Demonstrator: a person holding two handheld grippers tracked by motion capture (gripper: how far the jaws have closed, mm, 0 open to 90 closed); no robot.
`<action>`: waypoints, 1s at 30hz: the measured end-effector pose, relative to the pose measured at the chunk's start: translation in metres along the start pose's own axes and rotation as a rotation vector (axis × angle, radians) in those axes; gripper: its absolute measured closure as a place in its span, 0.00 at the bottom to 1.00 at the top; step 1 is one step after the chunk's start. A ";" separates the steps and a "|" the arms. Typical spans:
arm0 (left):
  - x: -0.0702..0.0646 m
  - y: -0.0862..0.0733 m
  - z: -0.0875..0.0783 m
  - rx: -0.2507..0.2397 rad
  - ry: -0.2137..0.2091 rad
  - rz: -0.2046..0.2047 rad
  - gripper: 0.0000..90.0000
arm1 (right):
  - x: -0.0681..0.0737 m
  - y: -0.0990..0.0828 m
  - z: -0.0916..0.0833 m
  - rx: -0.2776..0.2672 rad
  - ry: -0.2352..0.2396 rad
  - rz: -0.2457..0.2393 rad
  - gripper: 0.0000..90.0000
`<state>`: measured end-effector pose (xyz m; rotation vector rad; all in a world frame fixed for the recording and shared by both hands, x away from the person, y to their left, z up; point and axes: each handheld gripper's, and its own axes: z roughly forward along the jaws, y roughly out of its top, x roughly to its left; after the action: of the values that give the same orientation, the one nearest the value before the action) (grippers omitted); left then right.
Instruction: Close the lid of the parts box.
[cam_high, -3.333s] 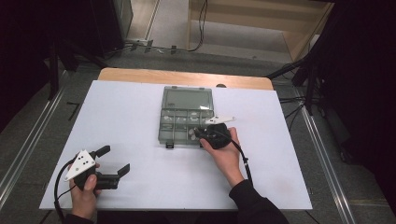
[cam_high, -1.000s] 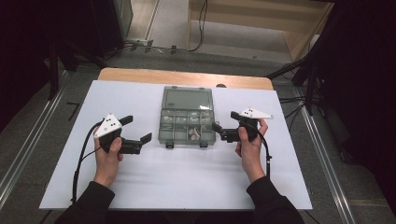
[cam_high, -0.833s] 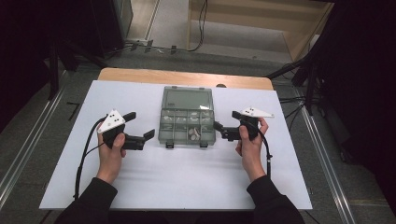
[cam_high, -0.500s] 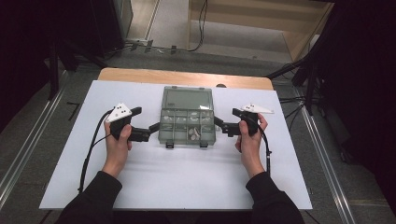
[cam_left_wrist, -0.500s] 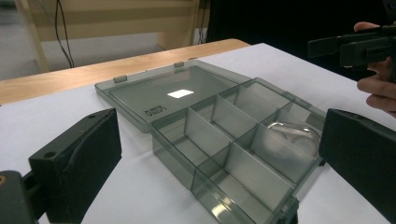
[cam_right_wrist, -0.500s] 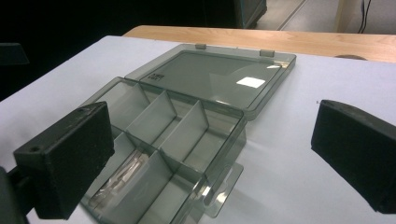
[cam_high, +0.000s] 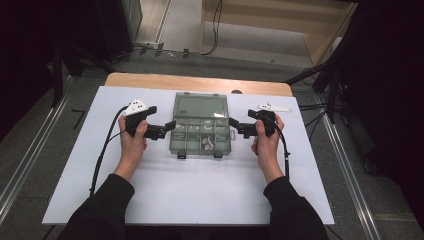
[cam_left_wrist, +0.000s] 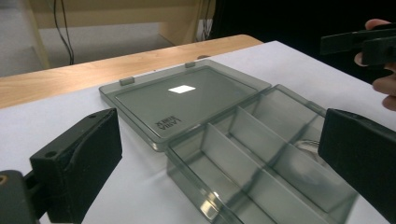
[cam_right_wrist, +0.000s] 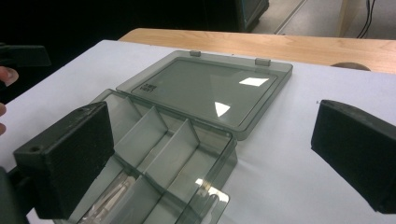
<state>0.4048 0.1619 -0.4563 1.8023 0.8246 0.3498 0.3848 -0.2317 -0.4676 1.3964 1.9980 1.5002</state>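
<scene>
Left gripper (cam_high: 161, 130) is sitting at the left-centre of the high view, jaws spread wide and holding nothing, its tips just beside the left wall of the smoky grey compartment box (cam_high: 201, 134). In the left gripper view (cam_left_wrist: 219, 163) the two black jaws are framing the box's near corner from either side without touching it.

The box is lying in the middle of the white table (cam_high: 165, 195), open, with its lid (cam_high: 200, 106) folded flat toward the upper part of the frame, hinges at the far edge. Dividers are splitting the tray into cells; a few small pale parts (cam_high: 207, 145) are lying in the lower middle cells, too small to identify.

At the right-centre of the high view the right gripper (cam_high: 239, 128) is mirroring the left: jaws parted, empty, tips near the box's right wall. The right gripper view (cam_right_wrist: 212, 158) is showing its jaws straddling that side, with a clear packet-like item (cam_right_wrist: 112, 198) in the cell at the lower left of that frame.

Judging by this, the person is bracketing the box from both sides, either to steady it or to shut it. The next move probably calls for one gripper to pin the tray while the other is reaching for the lid's far edge and swinging it over.
</scene>
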 end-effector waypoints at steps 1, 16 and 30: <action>0.002 0.001 0.002 0.002 0.002 -0.007 0.00 | -0.001 0.001 0.001 0.003 -0.001 -0.001 0.00; 0.017 0.011 0.026 0.028 -0.002 -0.075 0.00 | -0.010 0.014 0.021 0.023 0.010 0.010 0.00; 0.024 0.018 0.046 0.064 0.042 -0.144 0.15 | -0.021 0.018 0.040 0.063 0.049 0.068 0.00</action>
<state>0.4562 0.1423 -0.4610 1.7872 0.9990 0.2704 0.4322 -0.2256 -0.4750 1.4809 2.0633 1.5257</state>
